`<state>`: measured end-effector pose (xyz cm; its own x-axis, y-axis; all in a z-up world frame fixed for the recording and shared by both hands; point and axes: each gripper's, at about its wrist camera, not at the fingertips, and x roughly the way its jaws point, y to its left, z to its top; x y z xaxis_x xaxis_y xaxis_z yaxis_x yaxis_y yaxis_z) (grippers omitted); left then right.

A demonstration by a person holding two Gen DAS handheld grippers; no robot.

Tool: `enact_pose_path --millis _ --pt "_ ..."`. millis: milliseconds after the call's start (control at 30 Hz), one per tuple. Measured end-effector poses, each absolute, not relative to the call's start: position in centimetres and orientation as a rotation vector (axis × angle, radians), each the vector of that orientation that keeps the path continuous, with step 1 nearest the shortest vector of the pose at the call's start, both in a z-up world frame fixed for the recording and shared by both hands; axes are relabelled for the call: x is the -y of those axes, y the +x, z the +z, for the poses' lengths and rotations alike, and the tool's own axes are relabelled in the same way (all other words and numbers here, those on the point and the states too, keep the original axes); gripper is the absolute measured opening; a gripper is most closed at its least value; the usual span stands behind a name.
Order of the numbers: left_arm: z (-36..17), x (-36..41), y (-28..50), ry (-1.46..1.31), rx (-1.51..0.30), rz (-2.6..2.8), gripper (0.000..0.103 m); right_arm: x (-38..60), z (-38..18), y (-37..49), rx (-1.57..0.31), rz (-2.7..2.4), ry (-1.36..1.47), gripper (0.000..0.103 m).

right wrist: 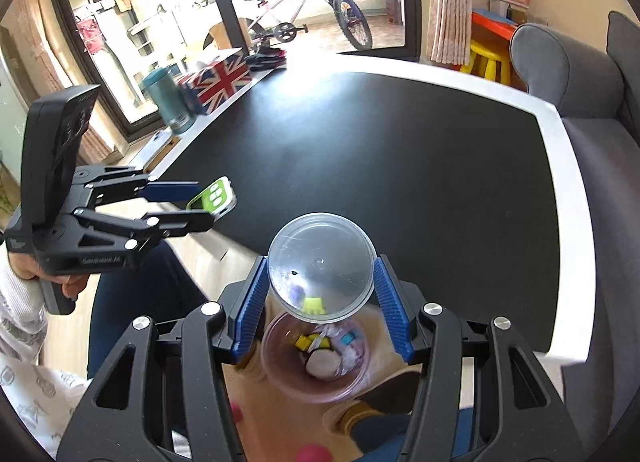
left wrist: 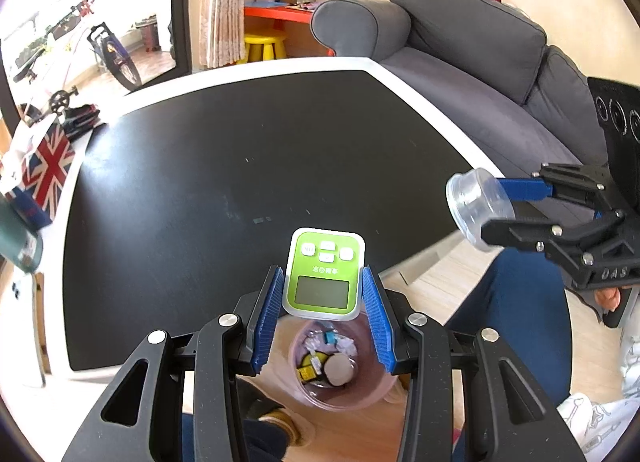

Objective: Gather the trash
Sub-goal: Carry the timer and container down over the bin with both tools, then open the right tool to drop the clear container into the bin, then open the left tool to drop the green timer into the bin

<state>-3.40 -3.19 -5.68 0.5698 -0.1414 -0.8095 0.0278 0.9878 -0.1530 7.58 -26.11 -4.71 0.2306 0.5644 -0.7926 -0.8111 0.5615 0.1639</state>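
A green timer [left wrist: 323, 275], a small digital one with white buttons and a grey screen, is clamped by its two long edges in the left tool [left wrist: 323, 316]. Its long axis runs forward along the fingers, button end outward, screen facing up toward the camera. It hangs above the near edge of the counter [left wrist: 248, 166] with the pink trash bin [left wrist: 340, 394] just below and behind it on the wooden floor.

The right tool [right wrist: 322, 294] grips a clear plastic cup [right wrist: 322, 267] across its round wall; the cup's axis lies roughly along the fingers, its flat circular end facing away from the tool. In the right wrist view it sits directly above the bin's mouth [right wrist: 280, 374], which already holds wrappers, something yellow and a pale round piece.

The step in hand looks like the drop into the bin. To do it well, bring each item squarely over the opening before letting go, one tool at a time so they do not crowd each other. The cup seems closest to ready; tipping it nose-down would keep it from bouncing off the rim. The timer probably needs drawing back toward the person, since its far end overhangs the counter rather than the bin.

The black counter is otherwise bare nearby; a Union Jack box [left wrist: 46, 174] stands at its far left edge, and a grey sofa [left wrist: 472, 54] lies beyond.
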Motion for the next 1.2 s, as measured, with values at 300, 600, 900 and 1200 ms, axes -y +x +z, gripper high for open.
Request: enact_pose_path --millis 300,600,900,1200 --pt "-6.8 5.0 -5.9 -0.151 -0.962 -0.129 0.04 27.9 -6.6 3.9 -0.963 0.985 -0.324 0.054" --pt "-8.1 5.6 -7.6 -0.174 -0.972 -0.134 0.04 27.9 -9.2 2.8 -1.001 1.007 -0.317 0.055" --pt "-8.5 5.6 -7.9 -0.173 -0.98 -0.132 0.04 28.3 -8.5 3.1 -0.969 0.959 -0.276 0.095" --pt "-9.0 6.4 -7.4 -0.169 -0.995 -0.153 0.04 28.8 -8.7 4.0 -0.995 0.89 -0.278 0.098"
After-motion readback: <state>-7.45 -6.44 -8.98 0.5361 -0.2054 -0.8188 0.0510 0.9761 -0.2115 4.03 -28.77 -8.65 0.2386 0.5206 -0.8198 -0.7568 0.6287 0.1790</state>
